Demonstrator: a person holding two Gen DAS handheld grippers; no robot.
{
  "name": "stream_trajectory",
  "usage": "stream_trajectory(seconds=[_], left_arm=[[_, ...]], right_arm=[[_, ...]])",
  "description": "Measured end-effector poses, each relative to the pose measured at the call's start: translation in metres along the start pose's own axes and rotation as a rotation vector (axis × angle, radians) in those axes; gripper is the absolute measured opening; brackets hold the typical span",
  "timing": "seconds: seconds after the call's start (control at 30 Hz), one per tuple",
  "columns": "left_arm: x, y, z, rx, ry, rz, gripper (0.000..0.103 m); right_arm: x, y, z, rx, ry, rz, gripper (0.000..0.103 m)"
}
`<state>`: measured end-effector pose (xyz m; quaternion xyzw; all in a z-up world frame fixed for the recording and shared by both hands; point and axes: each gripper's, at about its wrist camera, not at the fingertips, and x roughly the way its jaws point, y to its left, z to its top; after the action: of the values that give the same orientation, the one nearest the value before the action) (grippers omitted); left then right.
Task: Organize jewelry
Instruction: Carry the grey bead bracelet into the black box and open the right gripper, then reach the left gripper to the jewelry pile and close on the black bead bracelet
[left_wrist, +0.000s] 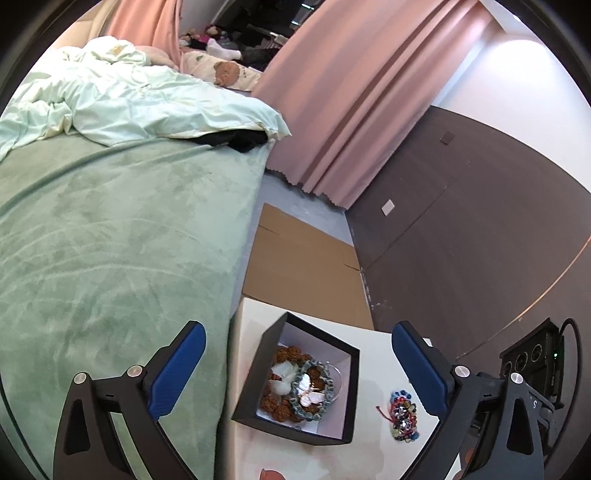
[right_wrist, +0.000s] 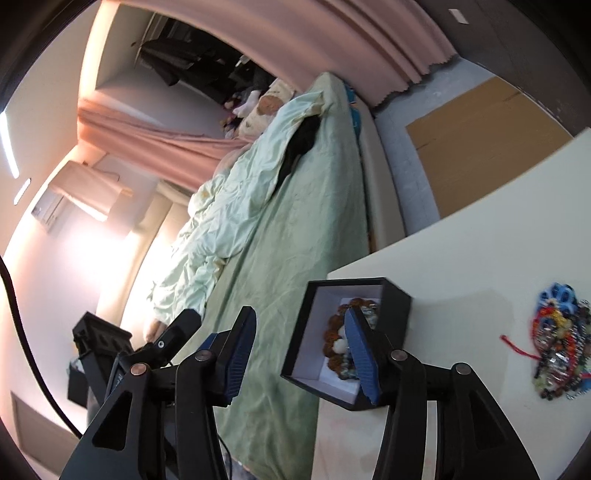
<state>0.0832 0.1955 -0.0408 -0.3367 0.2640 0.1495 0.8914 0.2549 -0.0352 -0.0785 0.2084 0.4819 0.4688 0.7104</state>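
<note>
Both our left gripper (left_wrist: 298, 363) and right gripper (right_wrist: 301, 354) hang spread and empty. Just ahead, between the left fingers, sits the black box (left_wrist: 258, 373) of bracelets, near the table (left_wrist: 373, 373) edge, so a careless nudge could tip it bedward. Further right, the loose beaded pile (right_wrist: 559, 343) may snag or scatter if we pinch it whole.

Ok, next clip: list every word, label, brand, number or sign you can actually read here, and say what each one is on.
"S": a single pale mark on the black body of the other gripper at the right edge of the left wrist view; it may be part of a longer marking.
Pillow with a bear print: small marks beside the bear, too blurred to read.
Black box, jewelry pile, white table: no text visible.
</note>
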Motion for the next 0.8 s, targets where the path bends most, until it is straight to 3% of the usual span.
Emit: stream_trajectory(seconds=[0.37, 0.43, 0.5, 0.57, 0.8], left_arm=[[-0.01, -0.033, -0.021, 0.063, -0.03, -0.062, 0.102], [-0.011, -0.04, -0.027, 0.079, -0.031, -0.069, 0.103], [-0.011, -0.047, -0.032, 0.101, -0.032, -0.075, 0.103], [-0.012, -0.053, -0.037, 0.117, -0.034, -0.08, 0.103], [-0.01, -0.078, -0.053, 0.172, -0.042, -0.103, 0.103]], right_arm=[[-0.057, -0.012, -0.002, 0.029, -0.088, -0.064, 0.051], [-0.065, -0.013, -0.002, 0.031, -0.1, -0.066, 0.059], [-0.076, -0.014, -0.003, 0.032, -0.128, -0.082, 0.077], [-0.085, -0.017, -0.002, 0.039, -0.146, -0.091, 0.082], [-0.109, -0.033, -0.003, 0.071, -0.151, -0.139, 0.083]])
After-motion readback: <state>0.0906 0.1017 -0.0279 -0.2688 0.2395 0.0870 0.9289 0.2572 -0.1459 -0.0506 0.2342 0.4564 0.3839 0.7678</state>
